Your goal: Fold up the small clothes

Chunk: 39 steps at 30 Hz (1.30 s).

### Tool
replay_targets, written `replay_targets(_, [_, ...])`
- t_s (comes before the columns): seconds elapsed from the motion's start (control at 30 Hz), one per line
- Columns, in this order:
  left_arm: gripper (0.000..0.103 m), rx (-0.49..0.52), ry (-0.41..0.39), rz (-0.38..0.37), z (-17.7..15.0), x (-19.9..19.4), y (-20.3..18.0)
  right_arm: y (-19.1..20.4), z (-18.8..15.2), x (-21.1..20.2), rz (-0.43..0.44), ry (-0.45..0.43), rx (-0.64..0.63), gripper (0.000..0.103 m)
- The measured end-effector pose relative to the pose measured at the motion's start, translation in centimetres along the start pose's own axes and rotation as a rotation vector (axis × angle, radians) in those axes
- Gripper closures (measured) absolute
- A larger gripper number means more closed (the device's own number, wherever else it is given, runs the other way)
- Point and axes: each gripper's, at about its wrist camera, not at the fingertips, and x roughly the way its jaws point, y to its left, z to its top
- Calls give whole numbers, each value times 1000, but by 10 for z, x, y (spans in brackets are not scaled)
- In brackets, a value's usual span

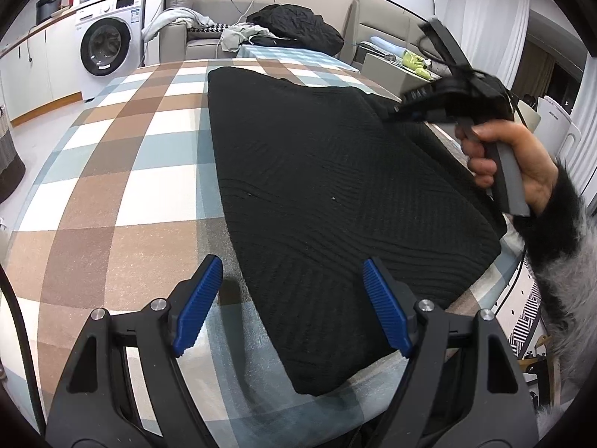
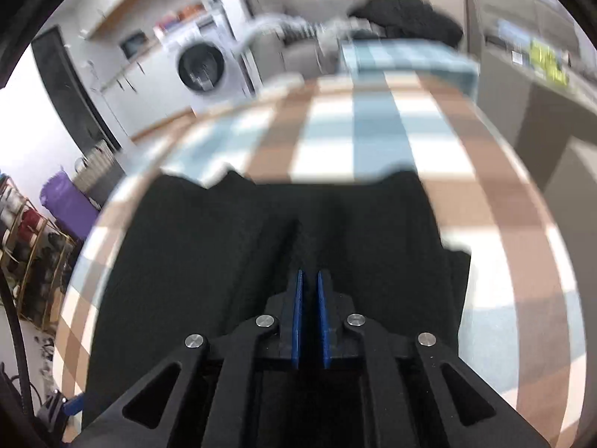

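While a black knit garment (image 1: 335,194) lies spread across a checked cloth (image 1: 123,171) covering the surface, the fold looks at most partly made: the left wrist view shows it as one broad, flat panel with clean edges, and further folds appear to remain. The left gripper (image 1: 293,310) hangs just above the garment's near corner with its blue pads spread wide, holding nothing; the fabric's left edge runs between them. The right gripper (image 2: 309,321) sits low over the garment with its pads drawn nearly together, a thin gap showing. Whether any knit is pinched there cannot be told, as the right wrist view is blurred. From the left wrist view, that gripper is raised at the garment's far right side, held in the person's hand (image 1: 511,164). A washing machine (image 1: 108,41) stands beyond.
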Motion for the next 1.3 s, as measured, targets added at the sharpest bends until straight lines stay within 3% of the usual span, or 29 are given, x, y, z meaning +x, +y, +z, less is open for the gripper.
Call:
replay_targets(0.07, [27, -3, -9, 5, 1, -2, 1, -7, -9, -5, 29, 10, 26, 88])
replay_targets(0.13, [27, -4, -9, 8, 1, -2, 2, -9, -24, -19, 70, -9, 35, 75])
replay_targets(0.23, [27, -7, -5, 6, 1, -2, 3, -2, -59, -54, 147, -58, 14, 64])
replay_targets(0.4, [27, -3, -2, 4, 0, -3, 0, 18, -107, -79, 324, -42, -14, 60])
replay_targets(0.47, [27, -2, -1, 6, -3, -6, -1, 27, -123, -75, 367, 15, -39, 60])
replay_targets(0.57, [27, 0, -10, 14, -10, -12, 0, 37, -137, -76, 356, -5, -82, 61])
replay_targets(0.6, [27, -2, -12, 16, -11, -13, 1, 40, -139, -76, 344, -10, -104, 68])
replay_targets(0.63, [27, -9, -15, 18, -13, -15, 3, 41, -140, -74, 323, -5, -116, 85])
replay_targets(0.7, [27, -21, -15, 19, -14, -17, 6, 42, -139, -79, 379, -26, -107, 92])
replay_targets(0.77, [27, -31, -19, 21, -16, -18, 9, 43, -139, -92, 384, -85, -134, 92])
replay_targets(0.87, [27, -60, -14, -8, -15, -19, 14, 41, -144, -85, 295, -49, -154, 92])
replay_targets(0.97, [27, -89, -17, -5, -15, -19, 17, 30, -149, -84, 281, -15, -126, 75])
replay_targets(1.0, [27, -88, -18, 2, -15, -18, 17, 25, -150, -89, 295, -36, -112, 55])
replay_targets(1.03, [27, -90, -17, 2, -15, -18, 18, 19, -150, -94, 304, -60, -96, 42])
replay_targets(1.13, [27, -98, -13, -5, -14, -17, 17, 5, -147, -95, 280, -57, -51, 41])
replay_targets(1.3, [27, -90, -11, -5, -13, -15, 17, -2, -134, -79, 326, -25, -15, 41])
